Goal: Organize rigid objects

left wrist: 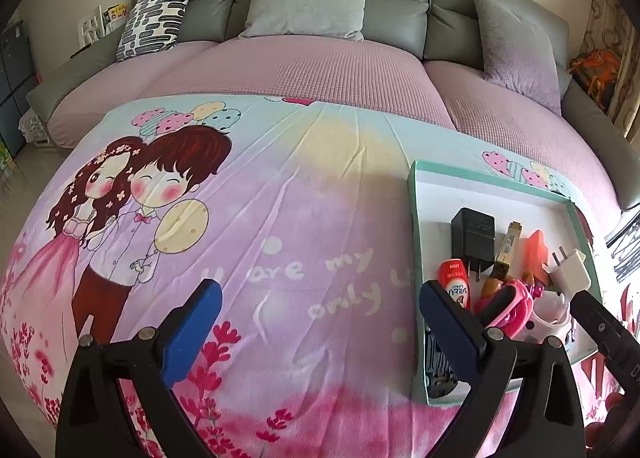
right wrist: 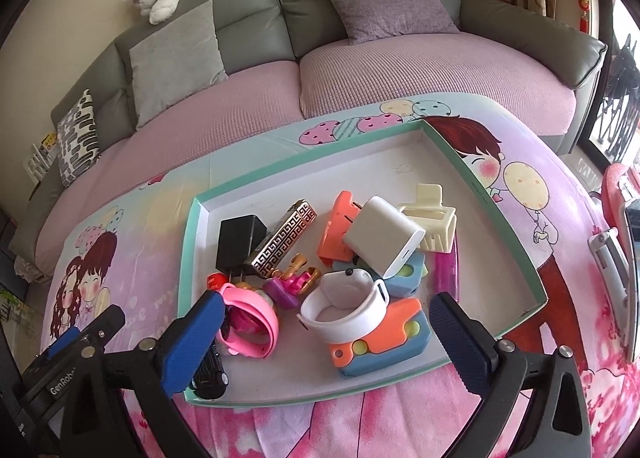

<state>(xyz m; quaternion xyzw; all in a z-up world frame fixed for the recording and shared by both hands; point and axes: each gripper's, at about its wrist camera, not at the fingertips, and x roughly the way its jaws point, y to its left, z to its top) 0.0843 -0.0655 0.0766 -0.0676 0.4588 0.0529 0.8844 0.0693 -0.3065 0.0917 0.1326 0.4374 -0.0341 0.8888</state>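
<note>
Pink cartoon-print cloth [left wrist: 280, 218] draped over your bench, grey sofa [left wrist: 312, 18] beyond, your left claw [left wrist: 320, 298] released over bare cloth, your right claw [right wrist: 326, 318] released above the teal-rimmed cardboard tray [right wrist: 404, 174], glossy plastic white watch [right wrist: 348, 310] just ahead, boxy black charger [right wrist: 240, 238] ahead-left.

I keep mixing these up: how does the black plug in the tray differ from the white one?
The black charger is dark and boxy; the white charger is pale with rounded corners. The black charger lies on the tray floor beside a gold patterned case; the white charger sits tilted on top of other items, against an orange piece. Both are wall plugs inside the same tray, and neither is gripped.
</note>
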